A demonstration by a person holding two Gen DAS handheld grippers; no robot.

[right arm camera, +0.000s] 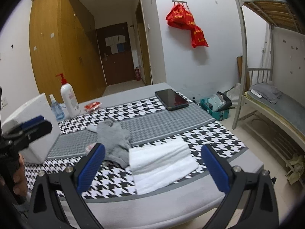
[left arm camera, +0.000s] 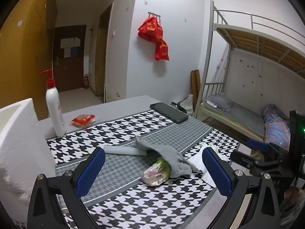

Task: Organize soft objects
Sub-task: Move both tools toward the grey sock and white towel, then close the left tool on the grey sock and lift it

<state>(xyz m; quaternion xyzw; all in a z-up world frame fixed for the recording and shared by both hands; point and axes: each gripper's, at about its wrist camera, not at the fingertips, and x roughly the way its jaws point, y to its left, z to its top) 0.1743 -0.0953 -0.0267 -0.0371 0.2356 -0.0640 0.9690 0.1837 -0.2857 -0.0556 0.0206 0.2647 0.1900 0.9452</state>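
Observation:
A crumpled grey cloth (left arm camera: 164, 154) lies on the houndstooth table mat (left arm camera: 122, 129), draped over a clear plastic packet (left arm camera: 155, 173) with green and pink contents. A pale foam bar (left arm camera: 124, 150) rests just behind it. My left gripper (left arm camera: 152, 169) hovers open over the packet and cloth, holding nothing. In the right wrist view the grey cloth (right arm camera: 114, 139) sits left of a folded white towel (right arm camera: 162, 160). My right gripper (right arm camera: 152, 169) is open above the towel's near end, empty. The left gripper (right arm camera: 28, 129) shows at the left edge.
A white foam box (left arm camera: 17, 143) stands at the left. Behind it are a white pump bottle (left arm camera: 55, 106), a small blue spray bottle (right arm camera: 56, 109) and a red snack packet (left arm camera: 83, 120). A black phone (left arm camera: 168, 112) lies at the far edge. A bunk bed (left arm camera: 238, 87) stands right.

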